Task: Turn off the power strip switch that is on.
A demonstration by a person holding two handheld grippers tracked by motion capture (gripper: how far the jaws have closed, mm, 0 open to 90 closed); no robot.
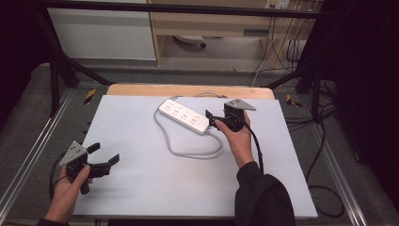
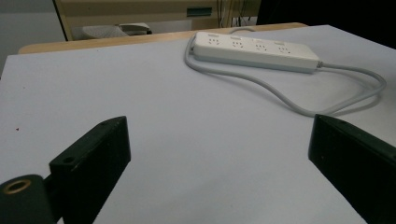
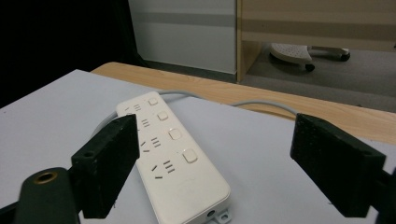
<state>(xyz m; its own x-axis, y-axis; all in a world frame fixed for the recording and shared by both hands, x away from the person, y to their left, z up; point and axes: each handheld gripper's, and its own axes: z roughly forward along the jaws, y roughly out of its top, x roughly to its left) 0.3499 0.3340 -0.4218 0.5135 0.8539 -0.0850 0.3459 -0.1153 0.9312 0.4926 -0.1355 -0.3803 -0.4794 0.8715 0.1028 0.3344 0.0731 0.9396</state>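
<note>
A white power strip [image 1: 184,116] with several sockets and switches lies at the back middle of the white board [image 1: 141,188]. Its grey cable [image 1: 188,153] loops toward the front. My right gripper [image 1: 211,120] is at the strip's right end, held by a hand in a black sleeve. In the right gripper view the jaws of the right gripper [image 3: 219,158] stand wide, and the near end of the strip [image 3: 173,158] lies low between them, untouched by the pads. My left gripper [image 1: 104,154] rests open at the front left. The left gripper [image 2: 219,154] has only board between its jaws, with the strip [image 2: 254,49] far ahead.
A wooden table edge [image 1: 188,89] shows behind the board. Black frame bars [image 1: 56,70] rise at both back corners. A cabinet [image 1: 207,23] and a chair base [image 3: 303,51] stand behind. Cables [image 1: 324,188] trail on the floor at the right.
</note>
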